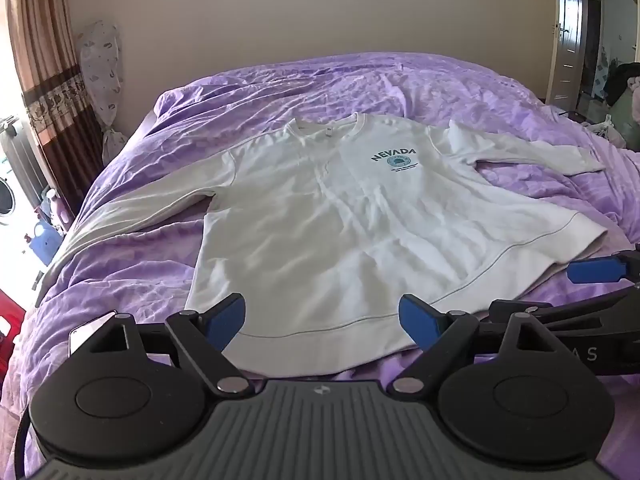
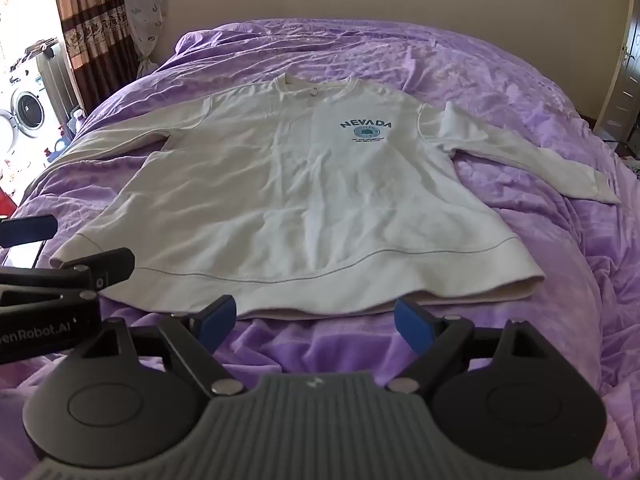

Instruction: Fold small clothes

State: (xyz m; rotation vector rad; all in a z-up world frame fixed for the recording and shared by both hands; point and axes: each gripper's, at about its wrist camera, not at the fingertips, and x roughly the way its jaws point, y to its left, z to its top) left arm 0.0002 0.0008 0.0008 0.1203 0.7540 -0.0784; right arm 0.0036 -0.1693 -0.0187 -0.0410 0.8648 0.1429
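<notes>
A white long-sleeved sweatshirt (image 1: 320, 216) with a blue NEVADA print lies flat, front up, on a purple bedspread (image 1: 360, 84), sleeves spread to both sides and hem nearest me. My left gripper (image 1: 322, 318) hovers open over the hem, blue pads wide apart, nothing between them. In the right wrist view the same sweatshirt (image 2: 296, 196) fills the middle. My right gripper (image 2: 316, 324) stands open just short of the hem, above bare bedspread (image 2: 560, 280). Each gripper shows at the edge of the other's view: the right gripper (image 1: 596, 280) and the left gripper (image 2: 60, 248).
A phone (image 1: 90, 330) lies on the bedspread left of the left gripper. A curtain (image 1: 44, 60) and a washing machine (image 2: 24, 110) stand at the left, a door (image 1: 568, 36) at the right, a wall behind the bed.
</notes>
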